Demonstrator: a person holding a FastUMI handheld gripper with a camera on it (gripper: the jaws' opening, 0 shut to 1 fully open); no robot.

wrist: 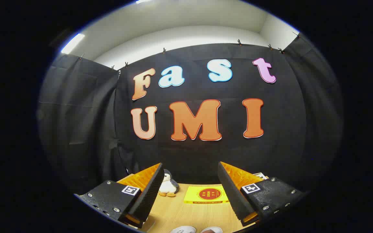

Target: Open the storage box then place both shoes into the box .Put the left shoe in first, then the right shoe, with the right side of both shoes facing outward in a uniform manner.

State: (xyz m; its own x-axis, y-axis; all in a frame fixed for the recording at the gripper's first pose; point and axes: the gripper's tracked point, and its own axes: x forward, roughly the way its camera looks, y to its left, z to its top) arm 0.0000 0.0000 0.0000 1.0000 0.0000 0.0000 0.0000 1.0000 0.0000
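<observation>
- Two gripper fingers rise from the lower part of the frame, one lower left and one lower right; the gripper (190, 181) is spread wide with nothing between its jaws.
- The fingers carry black ribbed pads (149, 191) on their inner faces and orange backing behind them.
- Below and between the fingers runs a pale wooden table (186, 213), seen in the lower centre of the frame.
- At the bottom centre, just at the edge of the table, two pale rounded shapes (183, 230) peek in; they may be the toes of the shoes, but too little shows to be sure.
- Beyond the fingers, in the lower centre, a flat yellow box (206, 194) with a red round mark lies on the table; whether it is the storage box cannot be told, and it looks shut.
- Just beside the left finger's tip, a small penguin plush (168, 186) stands on the table near the dark cloth wall.
- As a judgement, the task appears to be at its start: no box is seen opened, no shoe is held, and no shoe sits inside anything.
- What seems left is the whole job: opening the box, then the left shoe, then the right.
</observation>
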